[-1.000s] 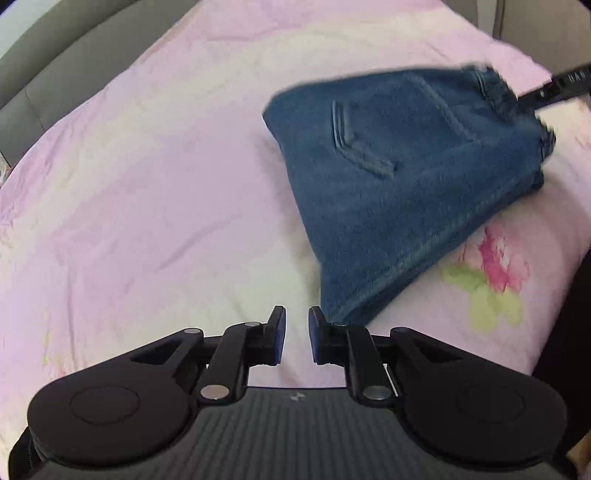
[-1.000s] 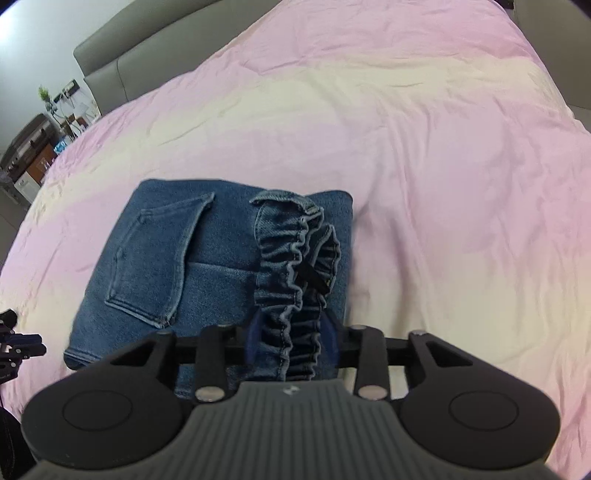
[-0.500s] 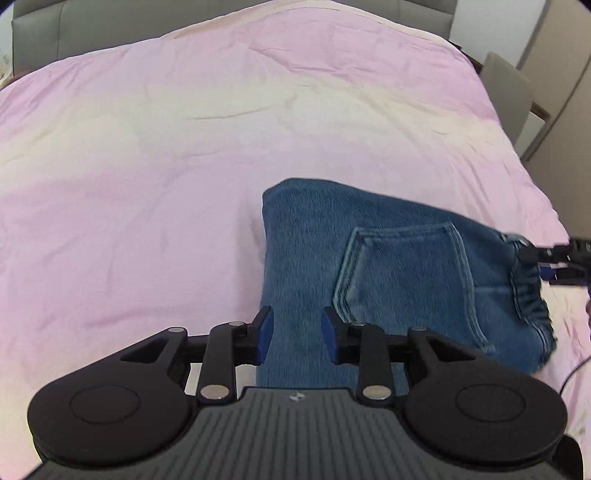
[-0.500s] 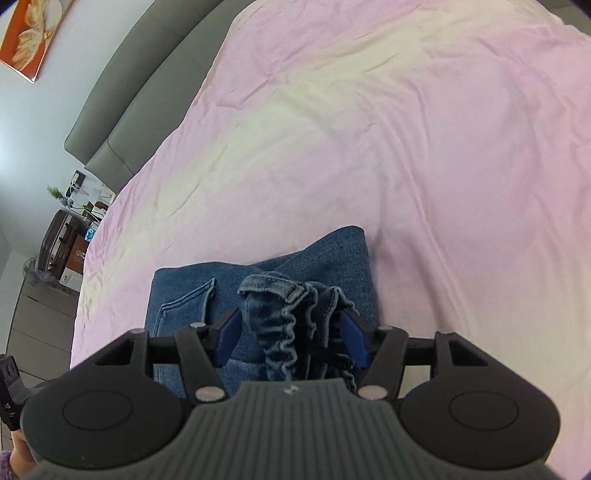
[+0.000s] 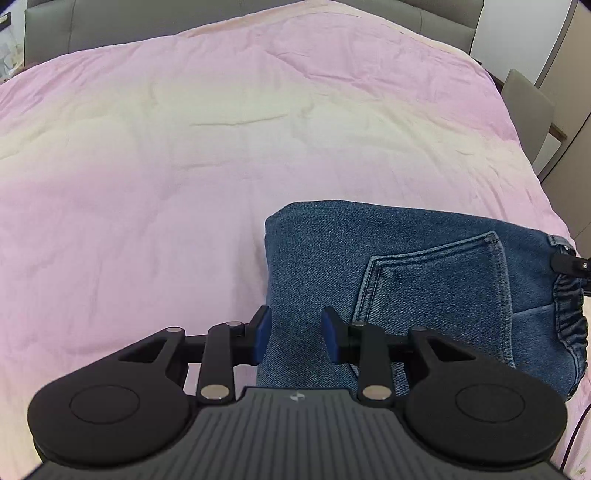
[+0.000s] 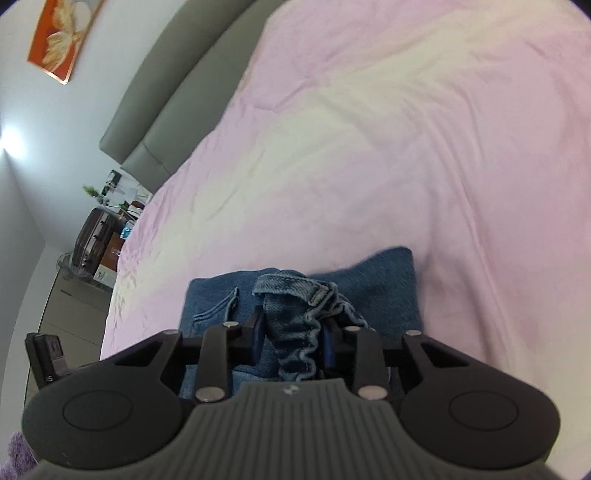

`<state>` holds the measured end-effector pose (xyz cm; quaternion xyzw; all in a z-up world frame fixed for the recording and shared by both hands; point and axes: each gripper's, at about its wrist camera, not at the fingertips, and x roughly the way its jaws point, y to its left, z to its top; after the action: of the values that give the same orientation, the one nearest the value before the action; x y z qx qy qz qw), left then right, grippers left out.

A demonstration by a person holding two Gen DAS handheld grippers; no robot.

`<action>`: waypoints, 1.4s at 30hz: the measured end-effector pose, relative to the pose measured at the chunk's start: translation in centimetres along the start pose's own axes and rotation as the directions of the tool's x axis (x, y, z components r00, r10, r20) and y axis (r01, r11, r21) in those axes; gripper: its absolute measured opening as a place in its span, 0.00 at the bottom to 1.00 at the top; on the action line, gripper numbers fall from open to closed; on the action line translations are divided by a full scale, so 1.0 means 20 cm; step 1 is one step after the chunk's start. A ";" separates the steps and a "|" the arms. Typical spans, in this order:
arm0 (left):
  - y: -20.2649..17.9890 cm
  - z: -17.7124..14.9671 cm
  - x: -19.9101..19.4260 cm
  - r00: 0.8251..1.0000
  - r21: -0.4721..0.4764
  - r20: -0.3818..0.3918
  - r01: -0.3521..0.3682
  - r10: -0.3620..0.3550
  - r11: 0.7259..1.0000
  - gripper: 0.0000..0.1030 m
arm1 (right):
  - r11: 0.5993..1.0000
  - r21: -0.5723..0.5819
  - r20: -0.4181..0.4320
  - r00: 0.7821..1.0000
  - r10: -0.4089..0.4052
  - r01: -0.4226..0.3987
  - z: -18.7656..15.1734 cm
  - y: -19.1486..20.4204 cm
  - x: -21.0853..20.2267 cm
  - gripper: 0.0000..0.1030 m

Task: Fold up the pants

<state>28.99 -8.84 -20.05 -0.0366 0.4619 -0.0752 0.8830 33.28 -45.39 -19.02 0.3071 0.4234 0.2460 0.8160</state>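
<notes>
Folded blue denim pants (image 5: 388,280) lie on the pink bedsheet (image 5: 184,166), back pocket up. My left gripper (image 5: 295,332) is open, its jaws astride the near left edge of the fold without closing on it. My right gripper (image 6: 293,338) has its jaws around the gathered elastic waistband (image 6: 299,317), which fills the gap between them. The right gripper's tip also shows in the left wrist view (image 5: 570,263) at the waistband end. The pants also show in the right wrist view (image 6: 373,291).
The grey headboard (image 5: 258,18) runs along the far side of the bed. A grey chair (image 5: 528,110) stands at the right. A suitcase and a cluttered cabinet (image 6: 96,240) stand beside the bed on the left of the right wrist view.
My left gripper swung over the pants' near left edge and opened wider. My right gripper opened at half a second ago, then narrowed around the waistband and lifted its view.
</notes>
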 end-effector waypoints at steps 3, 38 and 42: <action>-0.01 0.03 0.01 1.000 -0.016 0.018 0.016 -0.016 1.000 0.33 | 0.997 -0.061 0.004 0.999 -0.053 0.053 0.07 0.03 0.00 0.25; -0.10 0.14 0.31 0.994 0.140 -0.018 -0.107 0.110 0.984 0.09 | 0.791 -0.419 0.010 0.874 -0.486 0.445 -0.09 0.27 0.27 0.00; -0.10 0.02 0.03 0.994 0.195 0.071 -0.097 0.085 0.976 0.14 | 0.788 -0.454 0.079 0.899 -0.431 0.417 -0.19 0.40 0.09 0.14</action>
<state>29.44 -10.94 -20.05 0.0705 0.4254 -0.0793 0.8988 29.90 -37.53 -16.03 -0.0013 0.4227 0.1542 0.8931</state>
